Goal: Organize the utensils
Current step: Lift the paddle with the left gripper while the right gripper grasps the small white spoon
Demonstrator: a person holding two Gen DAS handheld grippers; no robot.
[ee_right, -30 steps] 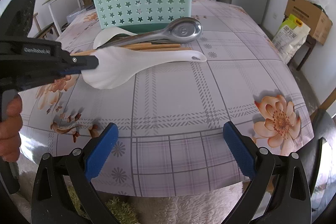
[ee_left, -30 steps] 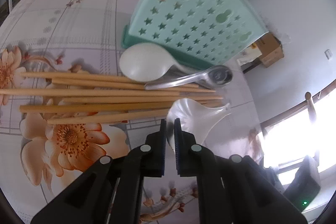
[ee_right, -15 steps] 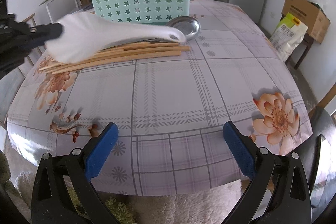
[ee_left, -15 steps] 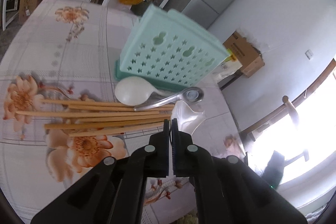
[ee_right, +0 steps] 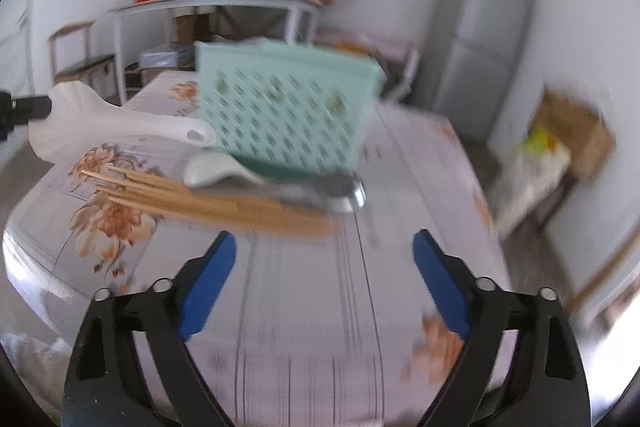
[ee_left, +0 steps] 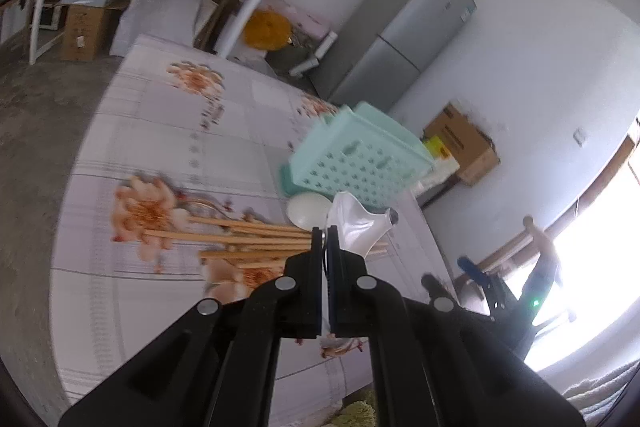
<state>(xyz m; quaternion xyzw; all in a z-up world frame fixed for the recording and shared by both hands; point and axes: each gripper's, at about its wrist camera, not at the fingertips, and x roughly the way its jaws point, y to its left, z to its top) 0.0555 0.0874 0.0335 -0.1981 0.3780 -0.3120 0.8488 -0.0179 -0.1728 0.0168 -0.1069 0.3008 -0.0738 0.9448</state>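
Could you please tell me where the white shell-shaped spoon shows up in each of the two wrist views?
Left wrist: white shell-shaped spoon sits at centre, clamped in the left gripper, handle pointing away.
Right wrist: the spoon is at the left edge, raised above the table.
Shared landmark: the mint-green star-holed utensil basket.

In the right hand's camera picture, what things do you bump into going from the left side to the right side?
white scoop spoon held up in the air → green star basket → shiny metal spoon bowl → grey fridge → cardboard box
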